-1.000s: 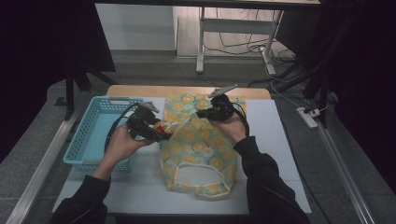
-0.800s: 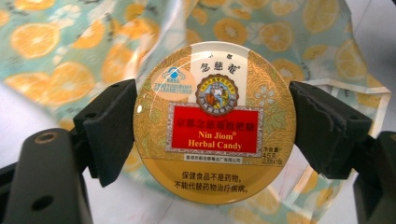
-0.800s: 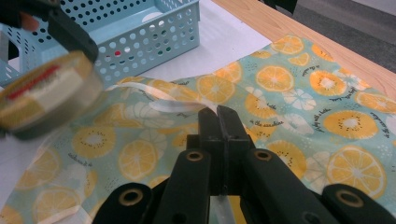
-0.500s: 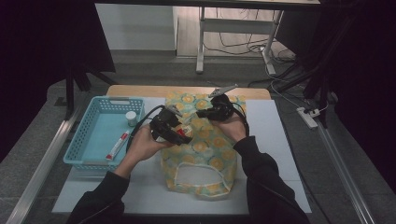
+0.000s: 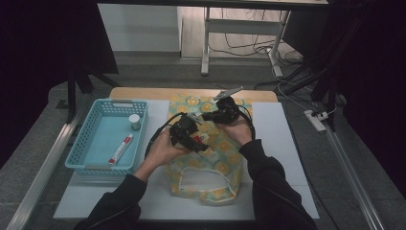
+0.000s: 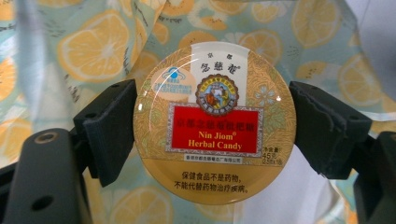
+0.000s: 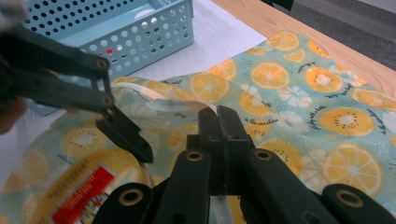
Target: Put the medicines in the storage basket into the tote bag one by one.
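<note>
A round gold tin of herbal candy [image 6: 215, 121] sits between the pads [image 6: 114, 130] of my left gripper [image 6: 215, 133], which is shut on its rim. In the high view that gripper [image 5: 194, 139] holds the tin [image 5: 199, 140] just over the lemon-print cloth bag [image 5: 218, 165] lying on the white mat. My right gripper [image 5: 210, 115] is beside it, jaws together [image 7: 218, 116] and pinching the bag's raised edge [image 7: 177, 105]. The tin [image 7: 79, 186] and a jaw of the left gripper [image 7: 123, 133] appear at the lower left of the right gripper view.
A light blue perforated basket [image 5: 115, 102] stands at the left of the mat, holding a red-and-white tube [image 5: 120, 148] and a small white jar [image 5: 135, 120]. The table's wooden far edge [image 5: 143, 92] lies behind; bare mat [image 5: 282, 143] extends right of the bag.
My left hand has carried the tin rightward and slightly down, from beside the basket to over the bag. The right gripper has stayed put on the bag's edge.
</note>
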### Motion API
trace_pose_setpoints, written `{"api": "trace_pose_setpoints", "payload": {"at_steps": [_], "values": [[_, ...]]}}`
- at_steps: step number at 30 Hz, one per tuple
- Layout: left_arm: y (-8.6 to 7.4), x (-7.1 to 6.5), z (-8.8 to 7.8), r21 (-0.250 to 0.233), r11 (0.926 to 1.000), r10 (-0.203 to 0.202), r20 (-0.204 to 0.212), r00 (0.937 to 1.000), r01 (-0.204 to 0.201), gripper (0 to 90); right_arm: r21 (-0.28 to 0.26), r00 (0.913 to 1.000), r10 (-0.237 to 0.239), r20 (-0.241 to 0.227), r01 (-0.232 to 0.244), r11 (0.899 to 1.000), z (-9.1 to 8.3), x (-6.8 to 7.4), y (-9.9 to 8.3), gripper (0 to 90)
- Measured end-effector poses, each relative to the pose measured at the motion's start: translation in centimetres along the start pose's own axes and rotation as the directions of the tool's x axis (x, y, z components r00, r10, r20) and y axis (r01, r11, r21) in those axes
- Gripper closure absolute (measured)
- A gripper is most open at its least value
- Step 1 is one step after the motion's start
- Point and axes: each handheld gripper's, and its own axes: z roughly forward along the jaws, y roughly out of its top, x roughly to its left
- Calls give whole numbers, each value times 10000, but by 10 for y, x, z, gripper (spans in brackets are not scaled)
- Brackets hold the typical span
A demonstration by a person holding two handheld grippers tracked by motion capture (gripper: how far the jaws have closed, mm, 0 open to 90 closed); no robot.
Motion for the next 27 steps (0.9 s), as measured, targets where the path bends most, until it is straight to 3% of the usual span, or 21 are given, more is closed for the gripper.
{"api": "trace_pose_setpoints", "payload": {"at_steps": [15,20,27], "values": [[-7,4,37,59,9998,191,-379,9991,-188,204,163,9999,-14,99,12,9999,7,-3,-4,900],[-10,6,48,65,9998,205,-337,9992,-203,204,245,9999,4,126,-7,9997,9,-4,-6,900],[-15,7,63,405,9985,377,-443,9983,-359,203,317,9999,52,134,-57,9995,12,-7,-9,900]]}}
